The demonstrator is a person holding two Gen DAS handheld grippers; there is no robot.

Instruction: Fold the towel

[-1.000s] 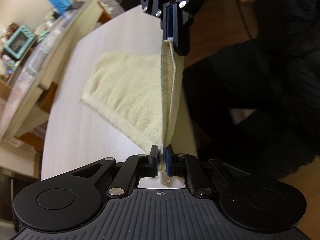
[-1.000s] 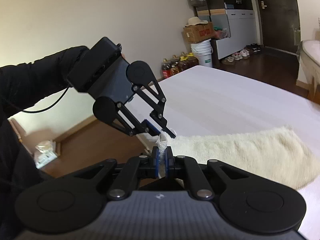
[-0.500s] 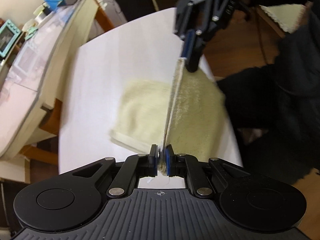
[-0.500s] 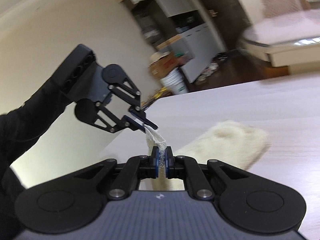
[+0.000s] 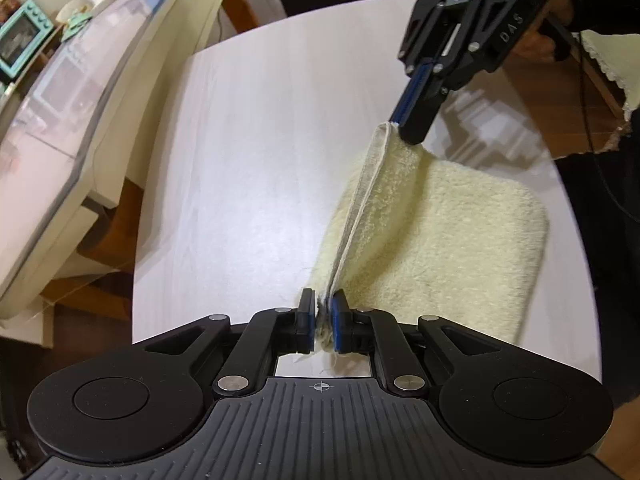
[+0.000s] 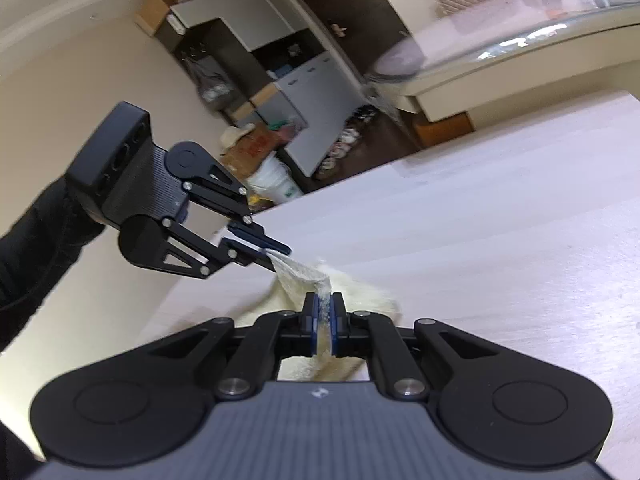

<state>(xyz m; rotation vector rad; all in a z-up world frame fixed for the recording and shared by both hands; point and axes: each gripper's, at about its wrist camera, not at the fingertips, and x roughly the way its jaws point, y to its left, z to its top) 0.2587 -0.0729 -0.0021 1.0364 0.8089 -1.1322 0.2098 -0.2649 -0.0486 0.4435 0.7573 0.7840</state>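
We are partway through a fold: the pale yellow towel (image 5: 448,236) lies on the white table (image 5: 260,140), filling the centre right of the left wrist view, and one hemmed edge is lifted off the surface and stretched taut between our two tools. Our left gripper (image 5: 323,316), at the bottom centre of its own frame, has its fingers pinched nearly together on the near corner of that edge; our right gripper (image 5: 404,128), coming in from the upper right, is clamped just as tightly on the far corner. By our reading, the next move calls for carrying both corners together across the cloth, keeping the edge level, then lowering it so the hems meet before we let go. Some things escape us: in the right wrist view the towel is mostly hidden behind our own tool body at lower centre, the layers under the raised flap cannot be counted, and the background there is smeared by motion.
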